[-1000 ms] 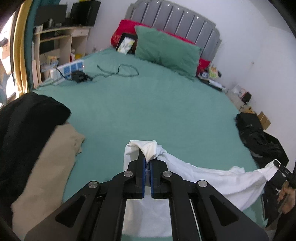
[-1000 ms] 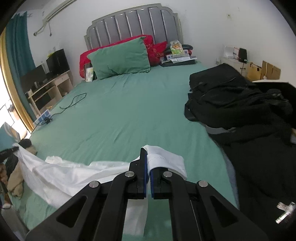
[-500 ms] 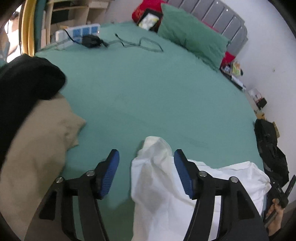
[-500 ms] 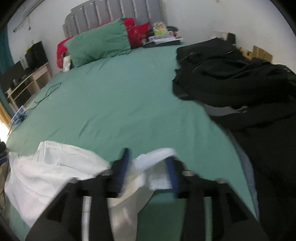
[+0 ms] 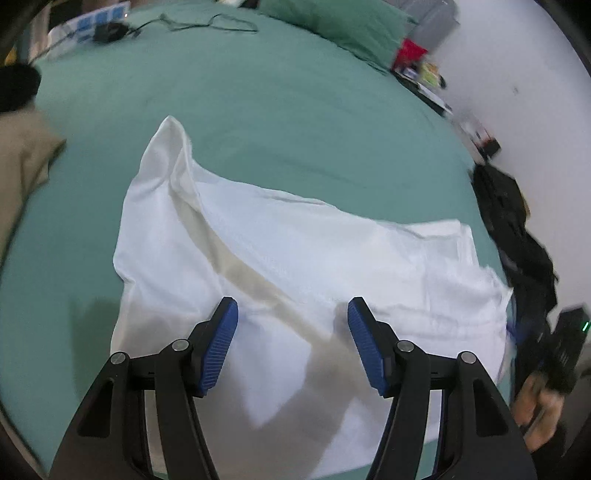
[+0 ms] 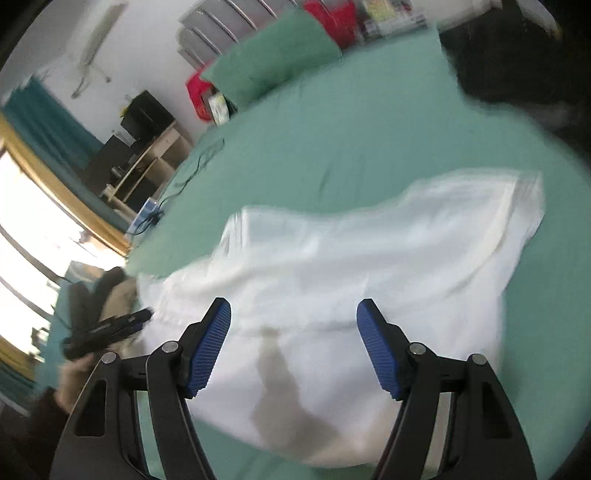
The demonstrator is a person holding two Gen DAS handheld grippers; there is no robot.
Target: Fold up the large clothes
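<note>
A large white garment (image 5: 295,258) lies spread on the green bed (image 5: 258,103), with a sleeve or corner pointing toward the head of the bed. My left gripper (image 5: 292,325) is open and empty, hovering above the garment's near part. In the right wrist view the same white garment (image 6: 351,266) lies on the bed sheet (image 6: 351,140). My right gripper (image 6: 293,332) is open and empty above it. The other gripper shows at the right edge of the left view (image 5: 561,350) and at the left of the right view (image 6: 107,332).
Black clothes (image 5: 517,221) are piled at the bed's right side. A tan garment (image 5: 22,166) and a black one (image 5: 14,88) lie at the left. A green pillow (image 6: 273,62), cable (image 5: 207,24) and power strip (image 5: 88,31) lie near the headboard.
Both grippers were shut on the white garment's corners; they have opened and let it go. The garment now lies flat on the bed, and both grippers have pulled back above it.
</note>
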